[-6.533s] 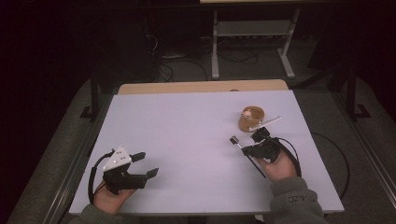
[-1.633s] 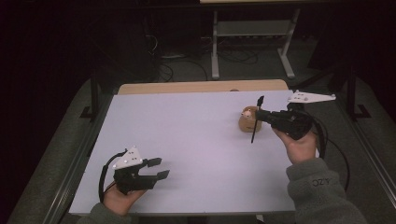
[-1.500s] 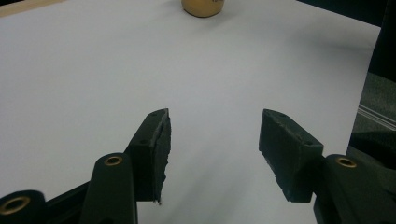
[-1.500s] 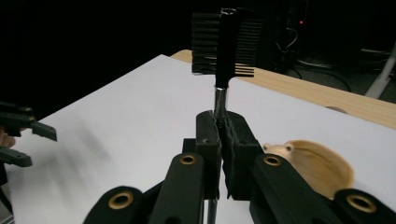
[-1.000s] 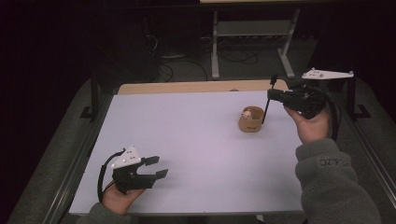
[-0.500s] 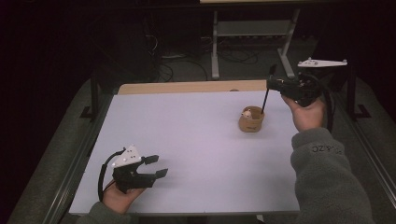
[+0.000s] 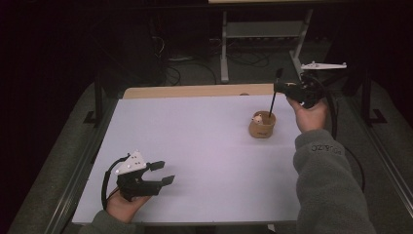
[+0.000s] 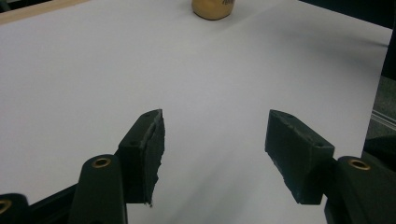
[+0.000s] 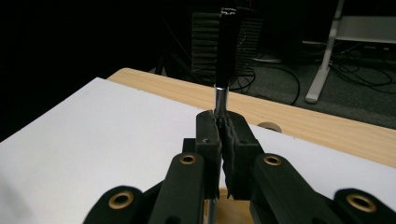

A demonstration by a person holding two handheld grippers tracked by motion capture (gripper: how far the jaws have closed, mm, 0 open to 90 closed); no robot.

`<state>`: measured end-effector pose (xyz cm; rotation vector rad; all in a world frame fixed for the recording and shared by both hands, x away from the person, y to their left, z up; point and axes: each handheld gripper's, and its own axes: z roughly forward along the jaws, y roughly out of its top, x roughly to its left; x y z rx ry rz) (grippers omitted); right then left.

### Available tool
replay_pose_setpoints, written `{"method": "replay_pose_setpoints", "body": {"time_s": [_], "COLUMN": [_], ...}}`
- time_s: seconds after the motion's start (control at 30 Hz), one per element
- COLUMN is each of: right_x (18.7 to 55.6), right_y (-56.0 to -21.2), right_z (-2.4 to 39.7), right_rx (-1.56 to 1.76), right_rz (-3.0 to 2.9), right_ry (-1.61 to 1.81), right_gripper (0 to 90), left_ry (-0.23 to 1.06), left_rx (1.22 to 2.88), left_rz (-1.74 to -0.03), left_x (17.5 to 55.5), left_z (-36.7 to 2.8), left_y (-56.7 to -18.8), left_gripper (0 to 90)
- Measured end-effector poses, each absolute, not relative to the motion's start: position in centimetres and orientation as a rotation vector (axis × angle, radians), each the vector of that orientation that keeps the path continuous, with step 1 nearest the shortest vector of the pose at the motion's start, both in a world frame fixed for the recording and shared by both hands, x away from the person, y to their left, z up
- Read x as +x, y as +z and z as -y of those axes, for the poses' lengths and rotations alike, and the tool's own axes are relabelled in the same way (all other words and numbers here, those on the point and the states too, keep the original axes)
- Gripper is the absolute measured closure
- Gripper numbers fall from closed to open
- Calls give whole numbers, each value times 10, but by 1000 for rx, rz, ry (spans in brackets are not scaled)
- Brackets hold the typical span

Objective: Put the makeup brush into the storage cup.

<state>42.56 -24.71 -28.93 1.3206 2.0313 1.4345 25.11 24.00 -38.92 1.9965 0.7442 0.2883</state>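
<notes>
A tan cup (image 7: 262, 127) stands upright at the back right of the white table, with something pale inside it. My right gripper (image 7: 278, 87) hangs above and just right of the cup, shut on a thin tool (image 7: 273, 100) with a black handle and a metal shaft. The tool points steeply down and its lower end reaches into the cup's mouth. In the right gripper view the pads (image 9: 219, 140) pinch the shaft and the black handle (image 9: 227, 46) rises above them. My left gripper (image 7: 163, 173) rests near the front left. Its jaws have just been opening, with nothing between them (image 8: 215, 140).
The cup (image 8: 212, 7) shows far ahead in the left gripper view. A wooden strip (image 7: 195, 91) runs along the table's far edge. Behind it stand a metal frame (image 7: 225, 48) and floor cables (image 7: 243, 58). The white tabletop (image 7: 195, 136) spreads between the two hands.
The right hand has brought the tool a little left and down, so its lower end now sits in the cup. The left hand has stayed put.
</notes>
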Motion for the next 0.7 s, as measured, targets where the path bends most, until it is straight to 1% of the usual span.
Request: {"method": "replay_pose_setpoints", "body": {"time_s": [0.33,0.7], "right_x": [438,440], "right_y": [-301,-313], "right_z": [246,247], "right_rx": [1351,1378], "right_rz": [-2014,-1989], "right_ry": [1403,1405], "right_gripper": [848,846], "left_ry": [293,296], "left_rx": [1994,1994], "left_rz": [-754,-768], "left_x": [252,253], "left_z": [-242,-242], "left_y": [-389,-391], "left_gripper": [349,324]}}
